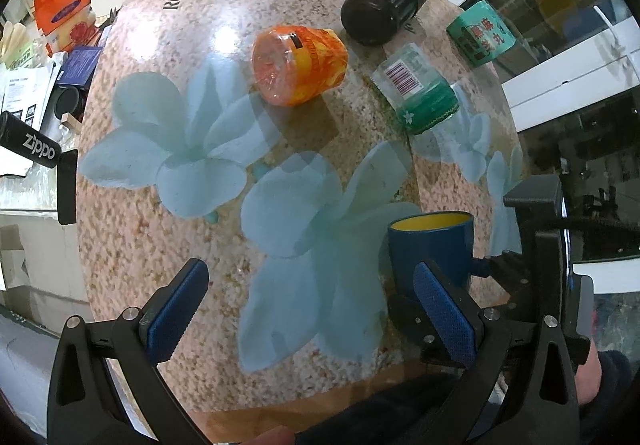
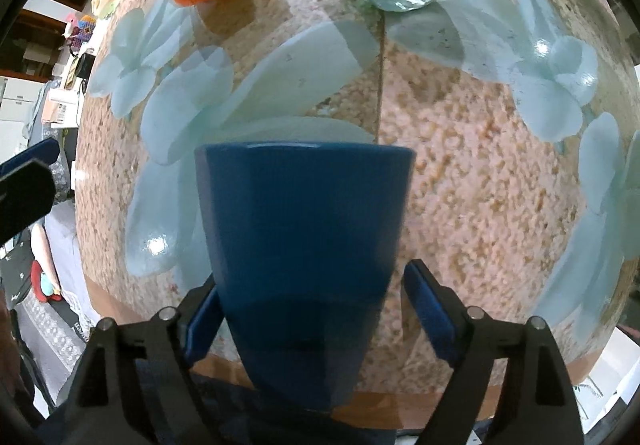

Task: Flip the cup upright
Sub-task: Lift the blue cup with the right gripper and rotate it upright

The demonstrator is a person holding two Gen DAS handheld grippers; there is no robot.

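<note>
The blue cup (image 2: 304, 245) with a yellow inside (image 1: 430, 223) stands upright near the table's front edge, its mouth up. My right gripper (image 2: 316, 309) is open around its lower part; the left pad is close to the wall and the right pad (image 2: 430, 315) stands apart from it. In the left wrist view the right gripper (image 1: 532, 245) reaches the cup (image 1: 434, 257) from the right. My left gripper (image 1: 312, 309) is open and empty, just left of the cup, with its right pad (image 1: 444, 317) in front of it.
On the flower-patterned table (image 1: 168, 245) lie an orange wrapped roll (image 1: 298, 65), a green glass jar on its side (image 1: 416, 89), a black cylinder (image 1: 384, 3) and a green box (image 1: 480, 31). Clutter lies on the counter at the left.
</note>
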